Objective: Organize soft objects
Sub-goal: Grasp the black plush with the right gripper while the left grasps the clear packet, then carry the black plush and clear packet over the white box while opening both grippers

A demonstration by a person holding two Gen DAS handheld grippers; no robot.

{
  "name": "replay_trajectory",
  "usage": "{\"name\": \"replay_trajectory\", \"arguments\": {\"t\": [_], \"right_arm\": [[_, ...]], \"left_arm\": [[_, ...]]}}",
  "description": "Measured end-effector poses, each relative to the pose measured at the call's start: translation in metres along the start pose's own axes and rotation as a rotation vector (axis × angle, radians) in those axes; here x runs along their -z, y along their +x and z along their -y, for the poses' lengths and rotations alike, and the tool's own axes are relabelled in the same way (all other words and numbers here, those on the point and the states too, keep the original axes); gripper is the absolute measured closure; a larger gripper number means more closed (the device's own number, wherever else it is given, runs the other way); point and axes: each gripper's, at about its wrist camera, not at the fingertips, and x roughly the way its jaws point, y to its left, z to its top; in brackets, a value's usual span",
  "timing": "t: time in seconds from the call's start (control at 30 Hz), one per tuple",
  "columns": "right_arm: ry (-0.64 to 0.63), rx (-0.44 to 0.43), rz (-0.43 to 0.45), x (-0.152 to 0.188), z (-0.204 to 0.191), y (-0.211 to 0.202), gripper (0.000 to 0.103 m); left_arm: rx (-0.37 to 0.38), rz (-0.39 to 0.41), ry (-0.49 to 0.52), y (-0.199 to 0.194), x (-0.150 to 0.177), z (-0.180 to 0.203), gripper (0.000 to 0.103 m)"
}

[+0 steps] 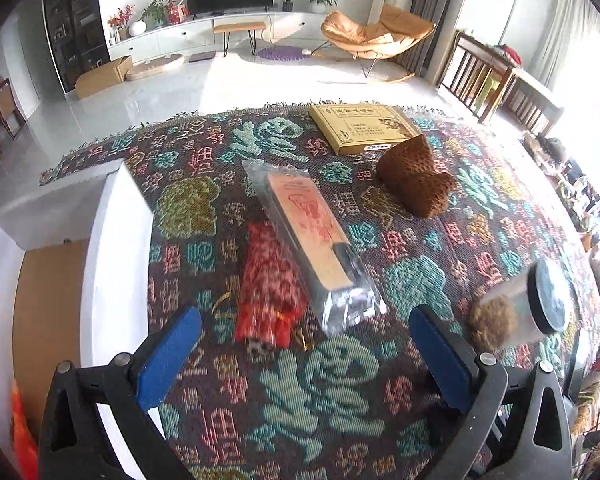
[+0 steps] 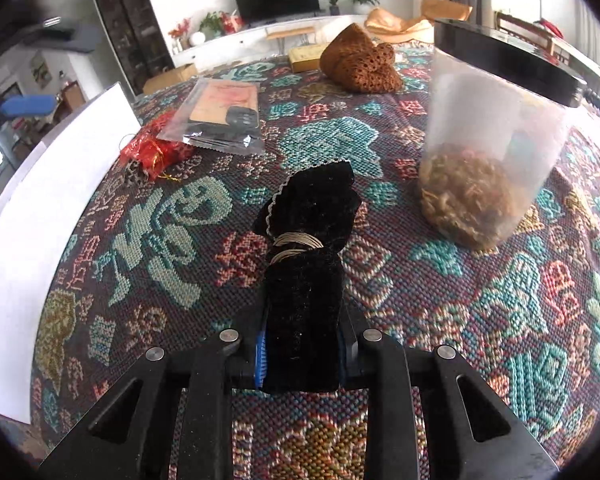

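Observation:
In the right wrist view my right gripper [image 2: 302,352] is shut on a black velvet pouch [image 2: 306,248] tied with tan cord, whose top sticks out past the fingers above the patterned cloth [image 2: 160,240]. My left gripper [image 1: 304,356] is open with nothing between its blue pads [image 1: 168,356]. It hovers over the cloth [image 1: 328,392], just short of a red patterned pouch [image 1: 268,292]. A brown knitted piece [image 1: 416,180] lies further back right and also shows in the right wrist view [image 2: 360,64]. The red pouch [image 2: 152,152] lies at the left there.
A white box [image 1: 116,260] with a cardboard floor stands at the left edge [image 2: 52,200]. A clear plastic packet [image 1: 312,240] holding a wooden item lies beside the red pouch. A clear jar [image 2: 492,152] with a black lid stands right. A yellow flat box [image 1: 364,126] lies at the back.

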Motion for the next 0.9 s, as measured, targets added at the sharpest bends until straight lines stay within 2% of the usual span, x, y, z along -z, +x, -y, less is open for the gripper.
{"name": "replay_trajectory", "arguments": {"t": [0.1,0.17,0.3,0.37,0.43,0.5,0.53,0.57,0.6,0.73,0.83,0.9], "right_arm": [[0.005,-0.021,0.01,0.007,0.004,0.001,0.076],[0.016,-0.037,0.011,0.008,0.007,0.003,0.076],[0.019,-0.052,0.01,0.002,0.005,0.005,0.075],[0.028,-0.064,0.008,0.0,0.009,0.003,0.075],[0.036,-0.074,0.008,-0.001,0.012,0.0,0.075],[0.037,-0.076,0.007,-0.001,0.012,0.001,0.075],[0.036,-0.076,0.008,-0.001,0.012,0.002,0.075],[0.035,-0.076,0.008,-0.001,0.011,0.003,0.075],[0.033,-0.074,0.007,-0.002,0.01,0.004,0.075],[0.025,-0.066,0.007,-0.001,0.01,0.005,0.075],[0.047,-0.072,0.022,0.0,0.014,0.0,0.076],[0.059,-0.071,0.041,0.001,0.018,-0.006,0.076]], "left_arm": [[-0.037,-0.115,0.009,0.058,-0.046,0.018,0.0],[-0.104,-0.165,-0.002,0.092,-0.059,0.027,0.0],[-0.271,-0.23,0.026,0.15,-0.066,0.041,0.0],[-0.323,-0.232,0.025,0.169,-0.068,0.043,0.0],[-0.338,-0.252,0.009,0.186,-0.067,0.043,0.0],[-0.332,-0.21,-0.023,0.186,-0.073,0.042,0.0],[-0.32,-0.226,-0.019,0.19,-0.077,0.042,0.002],[-0.299,-0.215,-0.016,0.187,-0.081,0.041,0.02],[-0.276,-0.202,-0.019,0.183,-0.085,0.039,0.025],[-0.219,-0.141,-0.007,0.157,-0.088,0.03,0.027],[-0.082,-0.06,-0.059,0.114,-0.08,0.021,0.027],[-0.004,0.002,-0.055,0.07,-0.068,0.013,0.027]]}}
